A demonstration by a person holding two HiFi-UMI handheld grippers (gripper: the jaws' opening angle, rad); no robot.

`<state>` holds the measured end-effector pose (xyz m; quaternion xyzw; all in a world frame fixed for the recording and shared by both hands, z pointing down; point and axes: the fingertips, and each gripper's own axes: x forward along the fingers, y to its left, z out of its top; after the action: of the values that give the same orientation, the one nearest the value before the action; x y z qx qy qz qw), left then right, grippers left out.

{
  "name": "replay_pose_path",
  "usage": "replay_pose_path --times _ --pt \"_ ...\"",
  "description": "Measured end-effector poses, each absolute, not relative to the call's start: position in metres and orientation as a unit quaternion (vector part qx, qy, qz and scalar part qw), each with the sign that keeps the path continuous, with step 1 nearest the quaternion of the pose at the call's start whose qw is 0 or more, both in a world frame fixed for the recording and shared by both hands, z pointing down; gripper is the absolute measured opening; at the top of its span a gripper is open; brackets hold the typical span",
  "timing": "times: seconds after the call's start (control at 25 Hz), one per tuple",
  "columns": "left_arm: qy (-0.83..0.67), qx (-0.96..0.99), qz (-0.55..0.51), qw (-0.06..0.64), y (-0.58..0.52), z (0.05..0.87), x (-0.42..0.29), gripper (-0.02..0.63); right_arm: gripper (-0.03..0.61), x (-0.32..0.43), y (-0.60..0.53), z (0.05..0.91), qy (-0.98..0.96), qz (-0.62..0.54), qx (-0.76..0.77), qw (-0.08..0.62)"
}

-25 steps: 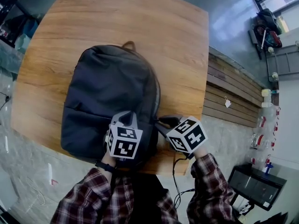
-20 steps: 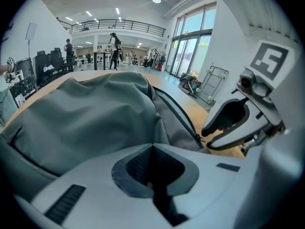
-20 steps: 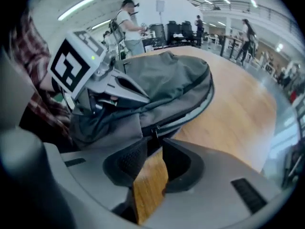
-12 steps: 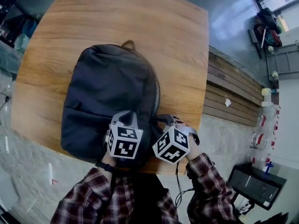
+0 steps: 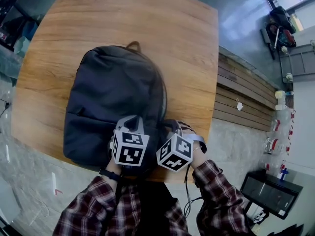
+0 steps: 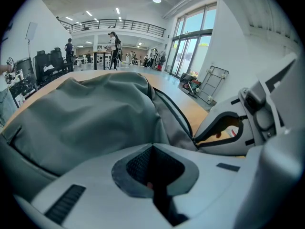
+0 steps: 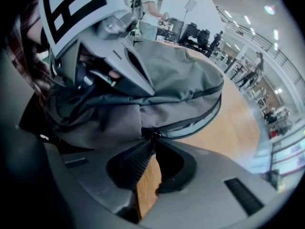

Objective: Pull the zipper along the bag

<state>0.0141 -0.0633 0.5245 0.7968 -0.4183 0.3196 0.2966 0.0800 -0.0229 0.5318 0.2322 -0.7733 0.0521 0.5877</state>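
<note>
A dark grey backpack point(image 5: 113, 102) lies flat on the wooden table point(image 5: 187, 48), its carry loop at the far end. My left gripper point(image 5: 130, 124) rests on the bag's near end; in the left gripper view its jaws point(image 6: 152, 147) stand closed with the bag's fabric point(image 6: 86, 113) right at their tips. My right gripper point(image 5: 171, 125) sits at the bag's near right corner. In the right gripper view its jaws point(image 7: 152, 140) meet on the zipper pull point(image 7: 152, 134), and the zipper track point(image 7: 200, 118) gapes open beyond it.
The table's right edge point(image 5: 216, 82) drops to a slatted wooden bench point(image 5: 241, 102) and a grey floor. A black cable point(image 5: 186, 200) hangs below my right sleeve. People and desks stand far off in the hall point(image 6: 113, 42).
My right gripper has swung left along the bag's near right corner, ending close beside the left gripper, and its marker cube has turned. The left gripper and the bag stay put.
</note>
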Motion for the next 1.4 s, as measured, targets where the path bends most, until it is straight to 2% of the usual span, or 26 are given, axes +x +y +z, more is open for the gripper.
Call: replay_pose_path --times 0.08,0.24,0.32,0.48,0.64,0.76,0.96,1.08,1.2,1.4 --pt "-0.418 0.798 0.318 0.297 -0.063 0.524 0.015 0.008 0.038 0.084 -0.021 0.53 -0.788 0.137 0.257 0.543" --pt "-0.416 0.8 0.315 0.296 -0.064 0.522 0.015 0.008 0.035 0.084 -0.021 0.521 -0.794 0.374 0.268 0.396" --pt "-0.414 0.799 0.317 0.3 -0.063 0.523 0.015 0.008 0.035 0.083 -0.02 0.519 -0.78 0.458 0.253 0.343" --pt "-0.413 0.803 0.31 0.298 -0.067 0.522 0.017 0.008 0.037 0.086 -0.02 0.521 -0.756 0.551 0.214 0.282" --pt "-0.412 0.801 0.312 0.301 -0.067 0.523 0.016 0.008 0.037 0.091 -0.024 0.516 -0.761 0.569 0.192 0.246" --pt "-0.41 0.8 0.316 0.304 -0.065 0.524 0.014 0.008 0.037 0.092 -0.027 0.515 -0.789 0.508 0.2 0.281" --pt "-0.41 0.799 0.316 0.306 -0.065 0.524 0.012 0.008 0.036 0.078 -0.025 0.515 -0.831 0.282 0.213 0.429" --pt "-0.412 0.8 0.315 0.304 -0.066 0.524 0.012 0.008 0.035 0.072 -0.024 0.52 -0.823 0.208 0.21 0.486" --pt "-0.412 0.8 0.315 0.301 -0.064 0.524 0.014 0.008 0.017 0.076 -0.026 0.517 -0.814 0.173 0.229 0.504" --pt "-0.414 0.804 0.316 0.285 -0.064 0.523 0.016 0.008 0.017 0.088 -0.038 0.514 -0.803 0.18 0.273 0.499"
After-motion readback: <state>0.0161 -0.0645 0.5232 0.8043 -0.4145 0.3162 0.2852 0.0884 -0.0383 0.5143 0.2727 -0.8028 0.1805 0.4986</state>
